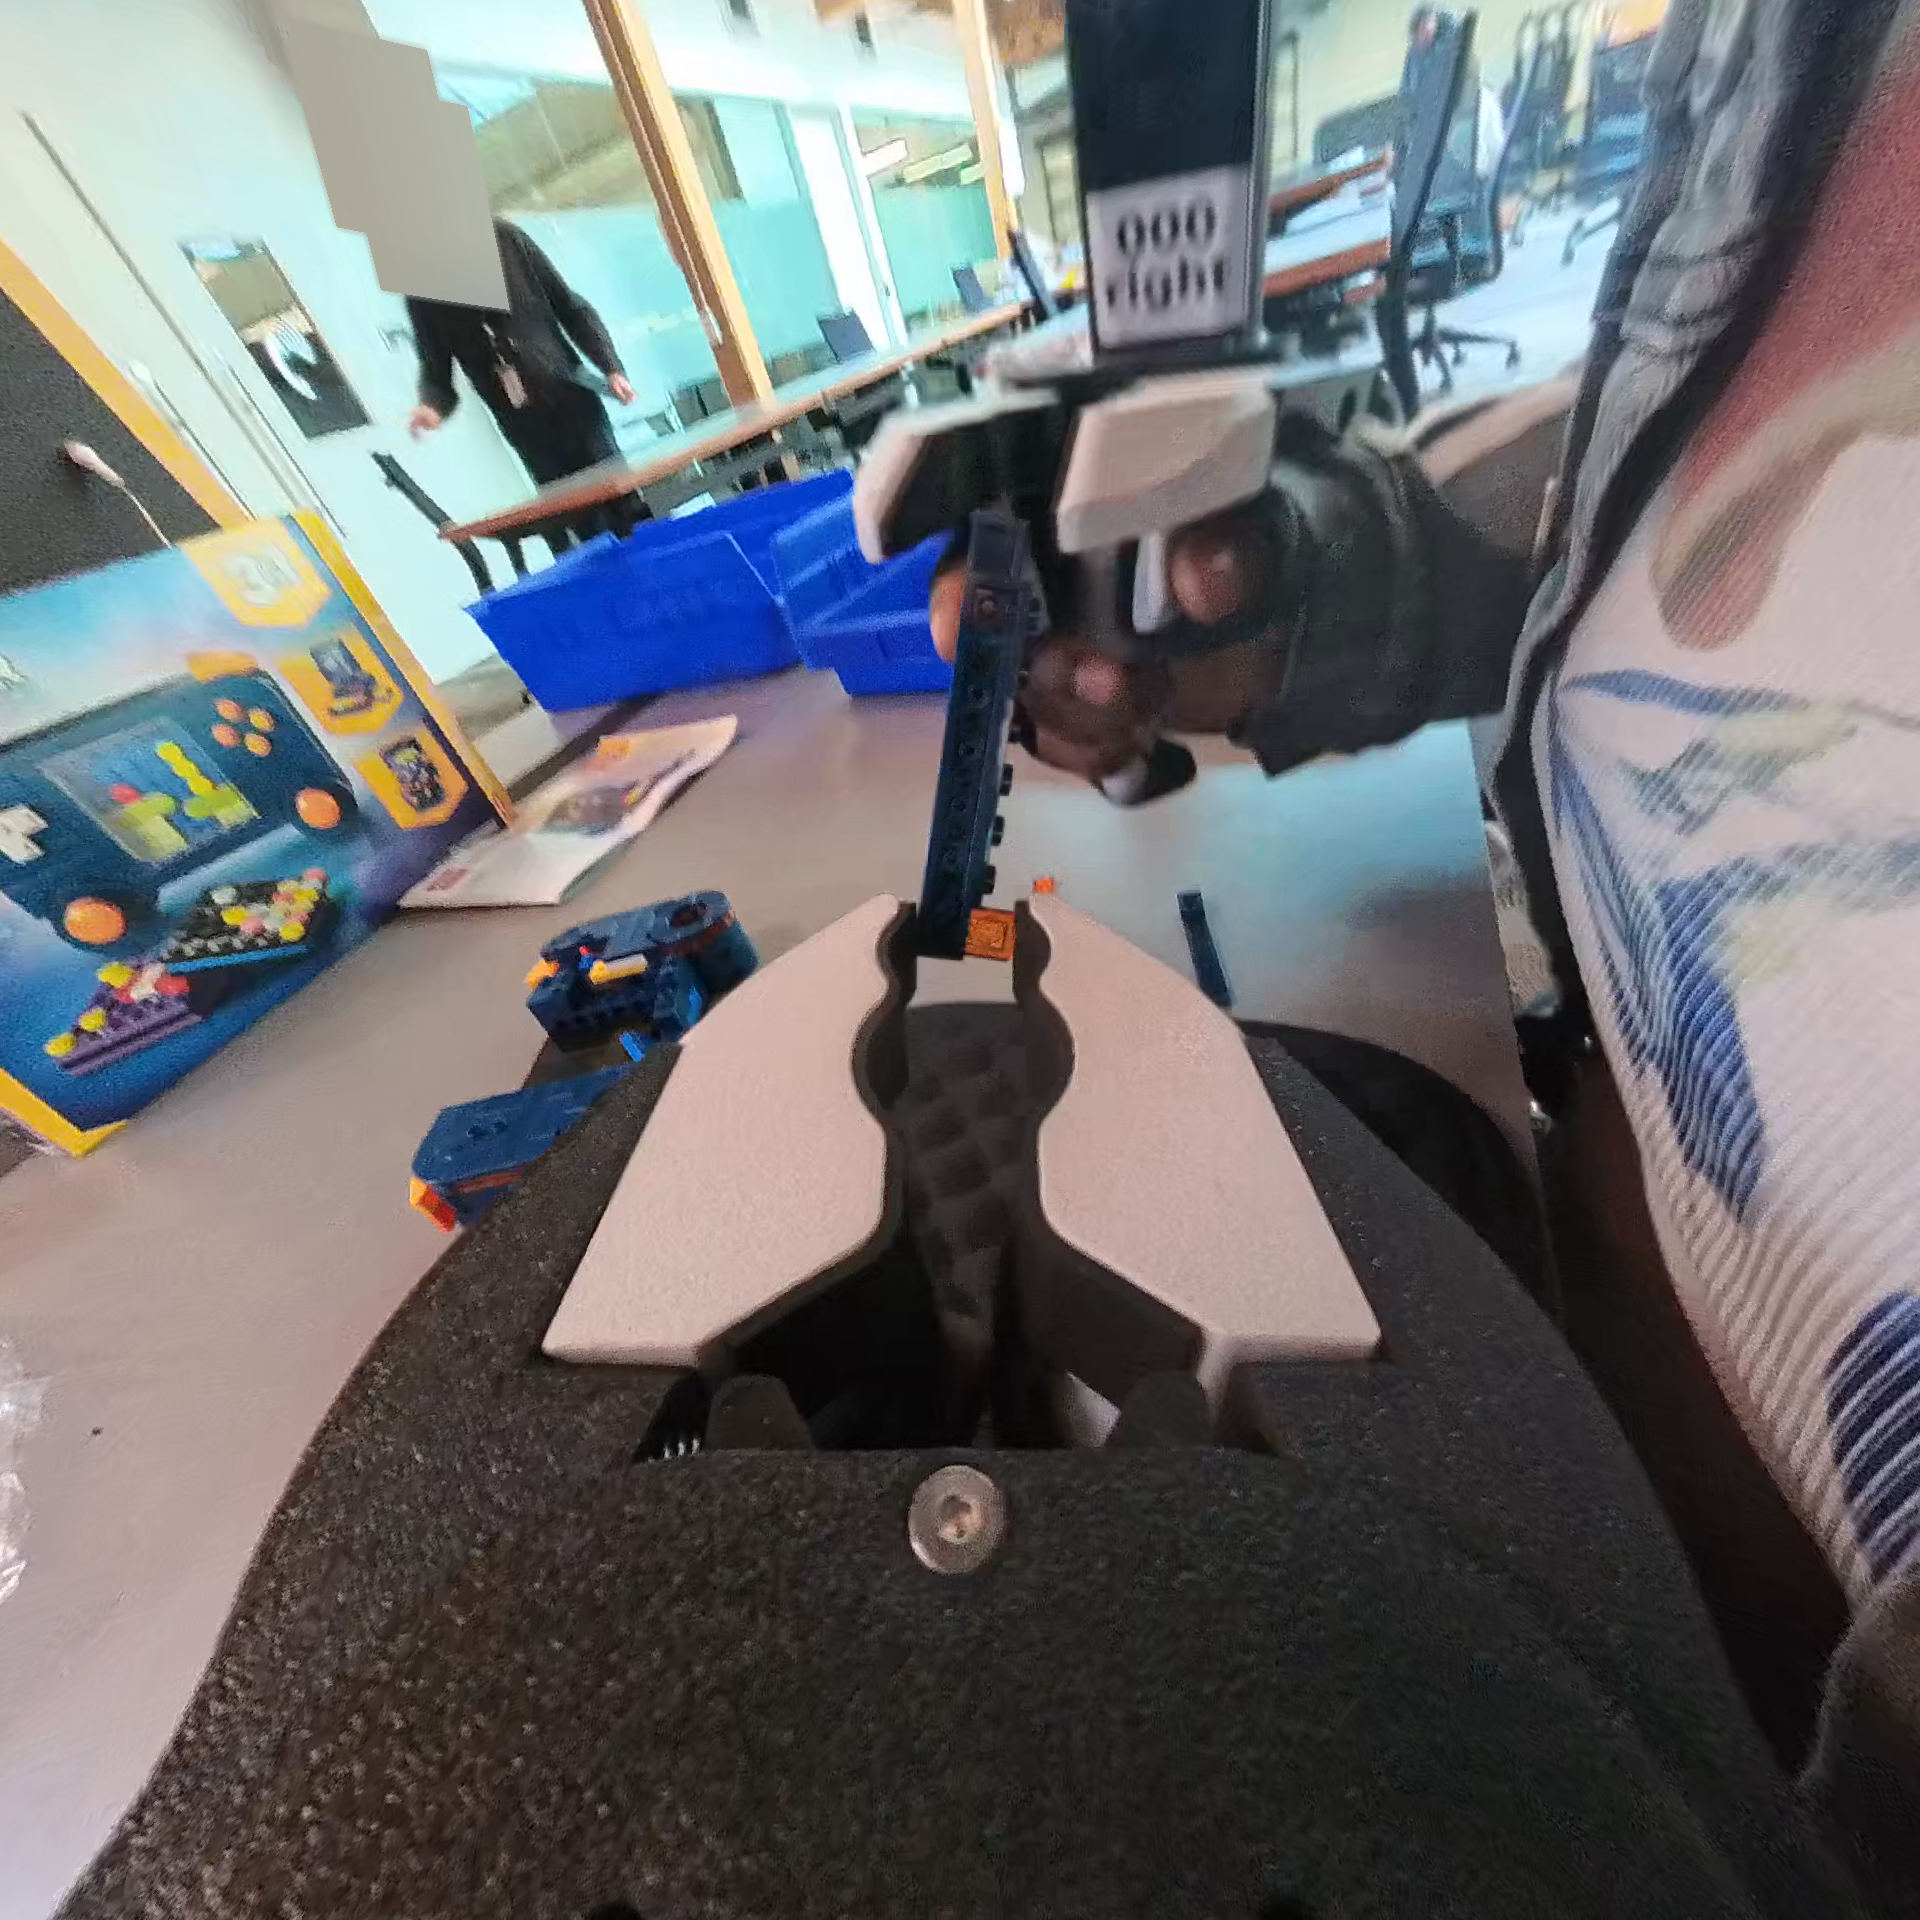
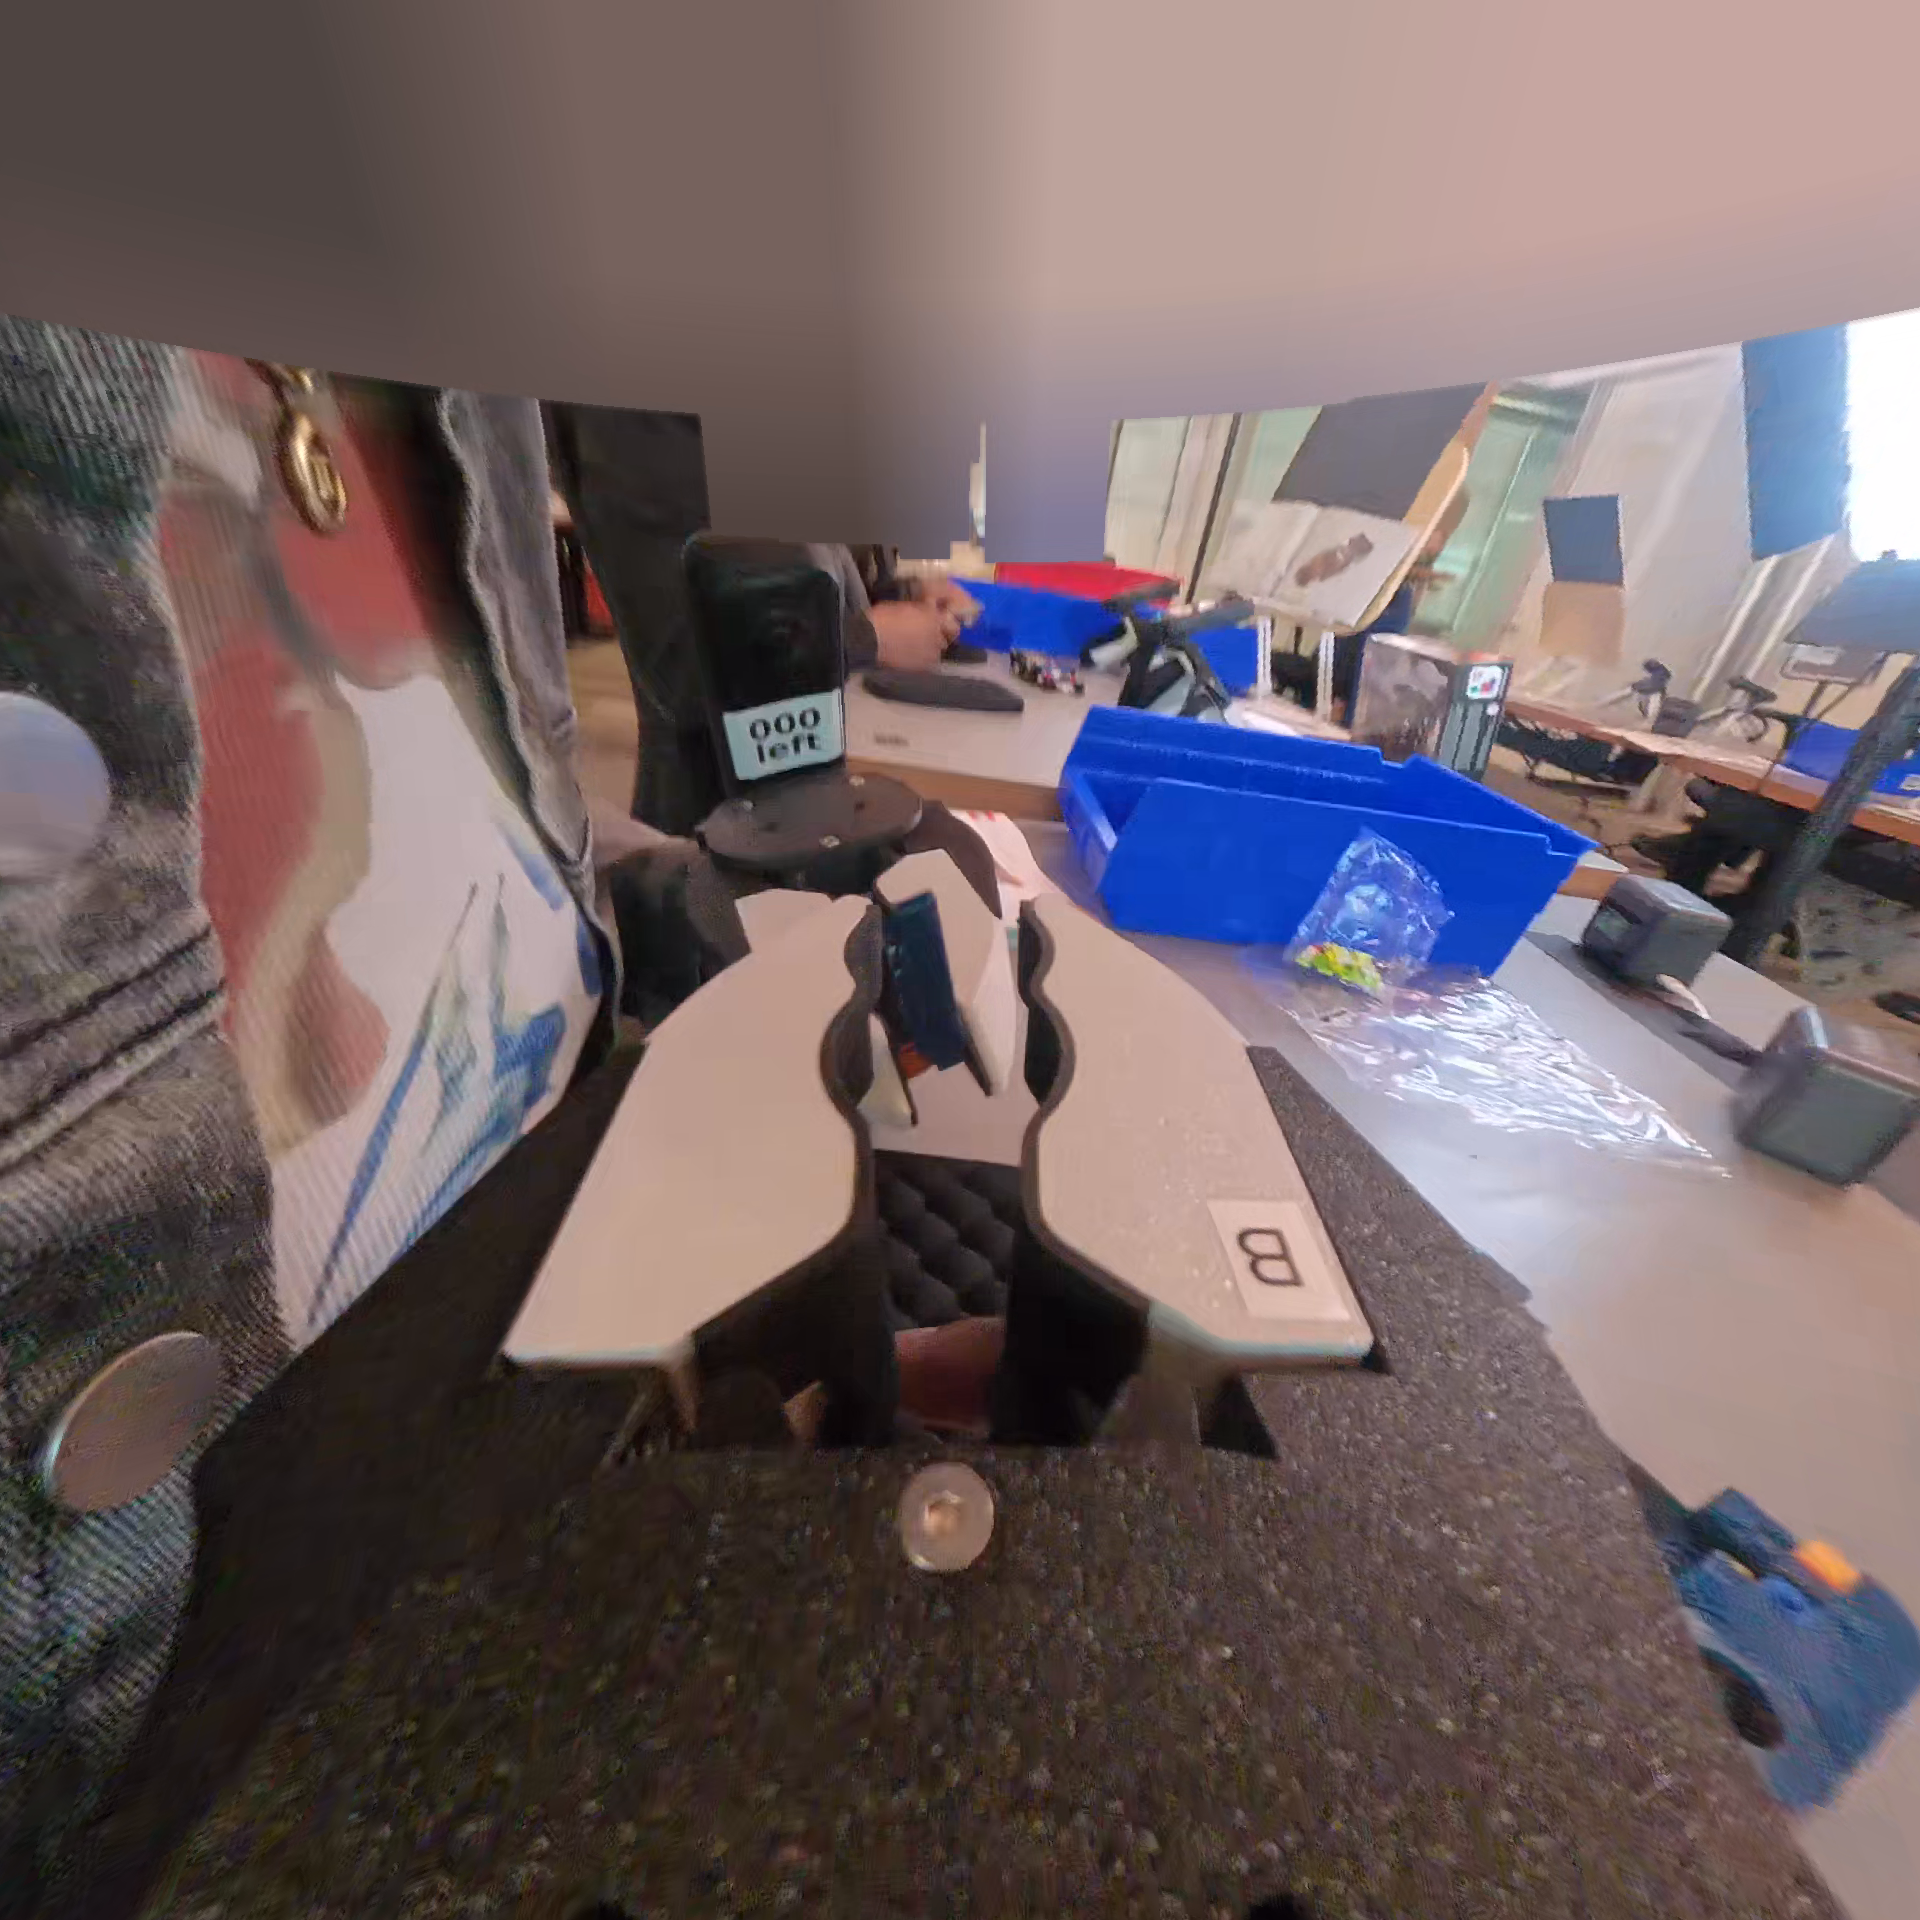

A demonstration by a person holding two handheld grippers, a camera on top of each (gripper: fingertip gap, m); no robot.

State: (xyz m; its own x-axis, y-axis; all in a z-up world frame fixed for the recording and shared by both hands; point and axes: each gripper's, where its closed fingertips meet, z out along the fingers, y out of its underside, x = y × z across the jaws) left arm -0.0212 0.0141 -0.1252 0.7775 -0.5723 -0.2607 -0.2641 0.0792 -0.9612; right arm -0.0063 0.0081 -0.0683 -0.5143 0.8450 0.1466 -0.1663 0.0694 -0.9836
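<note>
the left gripper [image 1: 966,925] clamps the lower end of a dark blue brick strip [image 1: 971,748], which stands upright; the right gripper [image 1: 971,499] grips its top end above the table [image 1: 1299,862].

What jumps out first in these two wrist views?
A long dark-blue brick plate stands nearly upright at centre frame, its lower end between the tips of the left gripper, its upper end at the right gripper. An orange tile shows at its base. On the grey table to the left lie half-built blue brick assemblies and a colourful toy box; blue bins sit behind.
</note>
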